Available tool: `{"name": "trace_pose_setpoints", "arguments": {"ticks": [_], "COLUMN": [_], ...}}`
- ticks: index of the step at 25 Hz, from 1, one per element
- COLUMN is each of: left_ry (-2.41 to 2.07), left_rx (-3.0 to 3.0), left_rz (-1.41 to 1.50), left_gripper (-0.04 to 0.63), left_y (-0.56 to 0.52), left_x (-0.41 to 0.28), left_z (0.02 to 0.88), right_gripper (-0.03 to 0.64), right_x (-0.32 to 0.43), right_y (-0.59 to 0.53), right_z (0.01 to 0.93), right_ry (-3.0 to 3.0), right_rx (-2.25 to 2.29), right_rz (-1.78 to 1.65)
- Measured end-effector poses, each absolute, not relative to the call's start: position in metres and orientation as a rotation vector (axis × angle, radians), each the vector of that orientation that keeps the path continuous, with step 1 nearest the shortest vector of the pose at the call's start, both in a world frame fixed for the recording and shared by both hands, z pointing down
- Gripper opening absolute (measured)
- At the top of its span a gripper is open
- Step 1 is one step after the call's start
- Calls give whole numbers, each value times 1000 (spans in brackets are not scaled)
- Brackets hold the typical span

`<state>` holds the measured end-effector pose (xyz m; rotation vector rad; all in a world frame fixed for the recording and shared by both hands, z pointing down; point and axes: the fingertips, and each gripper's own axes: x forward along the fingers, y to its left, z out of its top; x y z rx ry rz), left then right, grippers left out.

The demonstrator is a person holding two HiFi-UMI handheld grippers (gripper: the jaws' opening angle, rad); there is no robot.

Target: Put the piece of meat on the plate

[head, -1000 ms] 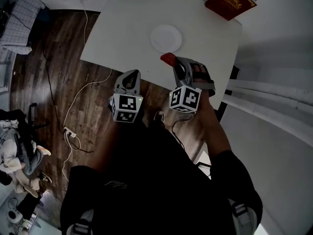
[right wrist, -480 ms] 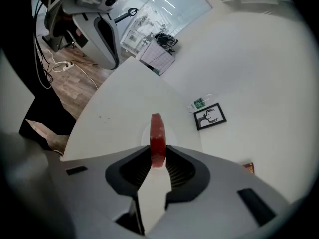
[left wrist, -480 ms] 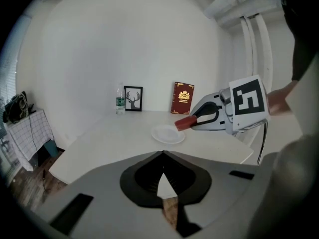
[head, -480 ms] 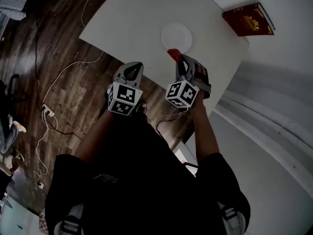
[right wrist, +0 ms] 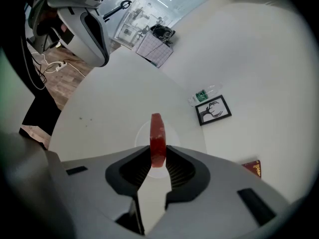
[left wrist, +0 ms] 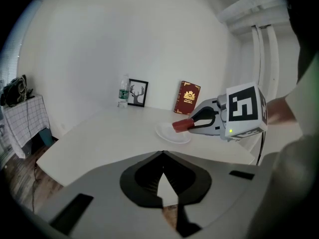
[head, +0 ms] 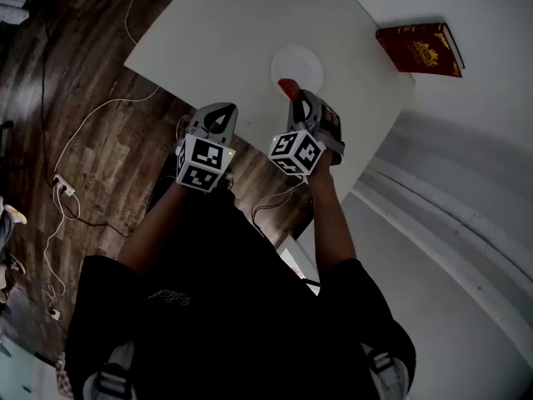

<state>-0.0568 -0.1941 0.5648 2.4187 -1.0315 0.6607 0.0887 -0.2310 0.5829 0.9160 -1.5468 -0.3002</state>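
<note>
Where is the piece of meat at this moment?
The piece of meat is clamped in the right tongs, just above the near rim of the white plate, near the centre of the head view.

Left gripper (left wrist: pixel 162 154) jaws together; right gripper (right wrist: pixel 158 152) jaws tight on meat (right wrist: pixel 157 129).
</note>
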Motion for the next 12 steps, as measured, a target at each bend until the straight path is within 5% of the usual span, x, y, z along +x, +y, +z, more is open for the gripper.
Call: {"name": "trace_pose_setpoints", "arguments": {"ticks": [12], "left_ry": [-860], "left_rx": [2456], "left_rz": [729], "left_gripper": [3], "left_y": [-218], "left_x": [-49], "left_z": [579], "right_gripper": [104], "right_x": [106], "right_y": [-252], "right_z": [605], "right_ry": [-1450], "right_rx": [884], "right_rz": [-246]}}
